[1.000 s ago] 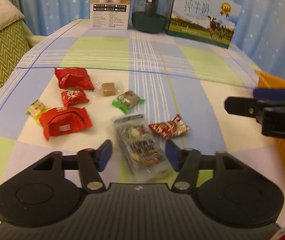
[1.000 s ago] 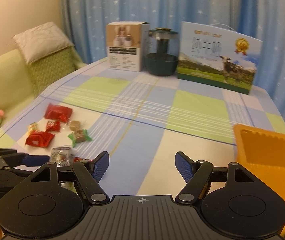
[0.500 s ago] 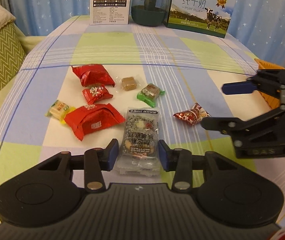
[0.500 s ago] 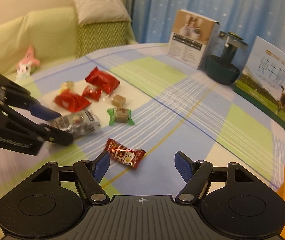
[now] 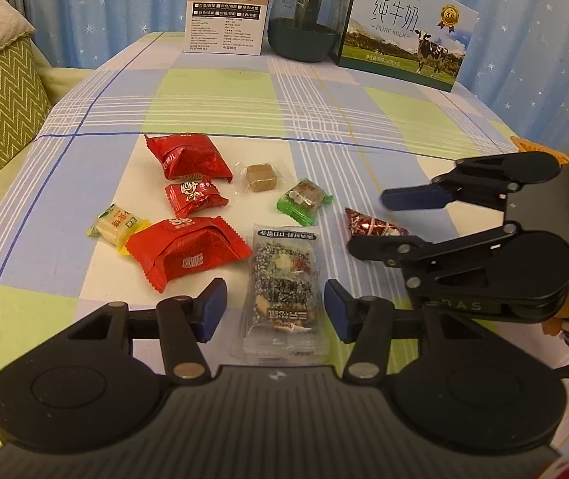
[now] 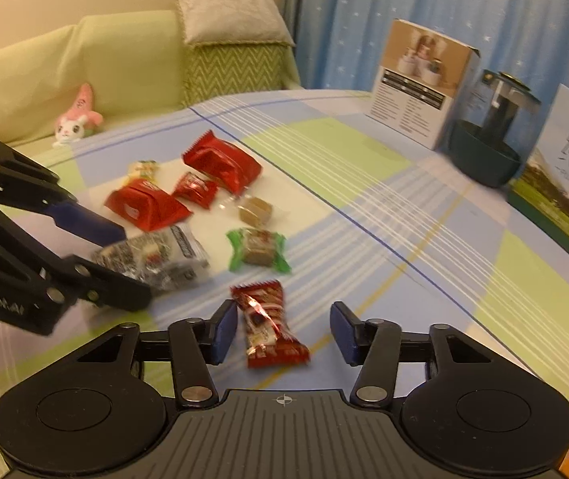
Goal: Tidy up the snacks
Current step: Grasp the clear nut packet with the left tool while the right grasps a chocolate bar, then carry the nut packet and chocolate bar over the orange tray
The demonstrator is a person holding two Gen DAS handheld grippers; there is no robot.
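From the left wrist I see my left gripper (image 5: 274,305) spread apart astride the clear nut-bar packet (image 5: 284,291), untouched by either pad, while from the right wrist my right gripper (image 6: 282,333) gapes around the dark-red candy (image 6: 268,325), nearer its left pad.

Snacks lie clustered on the near left of the surface (image 5: 364,127); a box (image 5: 228,8), jar (image 5: 304,16) and milk carton (image 5: 408,28) stand along the far edge.

Red wrappers (image 5: 185,252) (one green (image 5: 303,200)); blue-green plaid tablecloth (image 5: 220,92).
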